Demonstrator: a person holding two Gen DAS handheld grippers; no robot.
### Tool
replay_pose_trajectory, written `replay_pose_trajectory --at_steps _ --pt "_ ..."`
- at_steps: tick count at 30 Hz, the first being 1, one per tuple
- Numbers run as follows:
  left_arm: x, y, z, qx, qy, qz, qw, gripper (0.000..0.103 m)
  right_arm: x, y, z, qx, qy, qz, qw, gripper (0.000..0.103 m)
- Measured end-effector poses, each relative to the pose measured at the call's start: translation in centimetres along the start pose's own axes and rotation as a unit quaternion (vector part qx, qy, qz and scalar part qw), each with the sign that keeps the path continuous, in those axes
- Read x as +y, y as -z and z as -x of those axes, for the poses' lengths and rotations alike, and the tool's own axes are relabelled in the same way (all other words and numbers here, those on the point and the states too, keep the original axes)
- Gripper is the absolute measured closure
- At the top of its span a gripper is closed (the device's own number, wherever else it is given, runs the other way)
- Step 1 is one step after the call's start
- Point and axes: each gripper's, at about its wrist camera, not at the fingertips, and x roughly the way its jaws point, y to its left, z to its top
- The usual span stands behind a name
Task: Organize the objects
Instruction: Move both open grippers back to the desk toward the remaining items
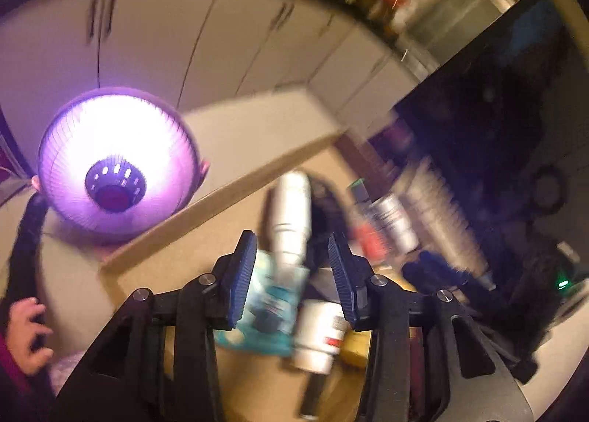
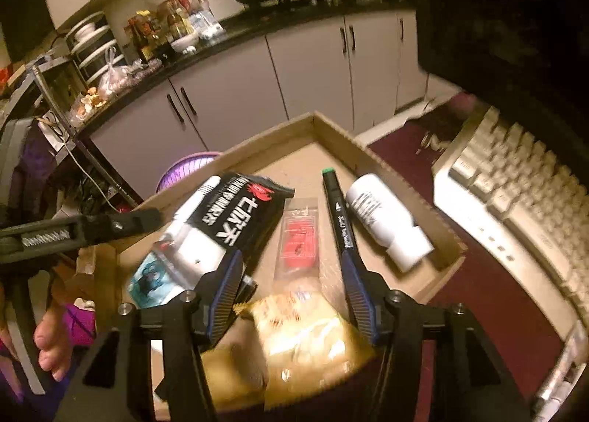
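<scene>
A big cardboard box holds the things. In it lie a black bag, a yellow bag, a white bottle, a black marker and a red packet. The right gripper is spread apart over the yellow bag, holding nothing. The left gripper looks apart too, though that view is blurry.

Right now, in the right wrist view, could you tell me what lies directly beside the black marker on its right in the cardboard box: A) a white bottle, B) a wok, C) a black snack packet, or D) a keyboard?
A: the white bottle lies on its side just right of the black marker, inside the cardboard box.
</scene>
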Motion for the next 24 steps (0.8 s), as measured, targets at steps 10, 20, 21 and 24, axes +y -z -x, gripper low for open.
replay_pose_trajectory --at_steps 10,20,21,24 --pt "-10.5 7.7 2.1 -0.043 0.117 -0.129 0.9838 0.042 0.6 7.9 9.0 -0.077 0.068 -0.025 0.994 0.046" --pt "-15.5 13.4 -1.2 0.044 0.128 -0.204 0.9695 0.042 -7.9 17.2 12.0 -0.038 0.148 -0.153 0.976 0.046" --pt "-15.8 13.8 -1.3 0.049 0.128 -0.206 0.9689 0.042 -8.6 17.6 12.2 -0.038 0.159 -0.161 0.973 0.046" --pt "-16.3 14.7 -1.0 0.056 0.125 -0.215 0.9671 0.042 -10.8 18.1 12.7 -0.038 0.185 -0.193 0.963 0.046"
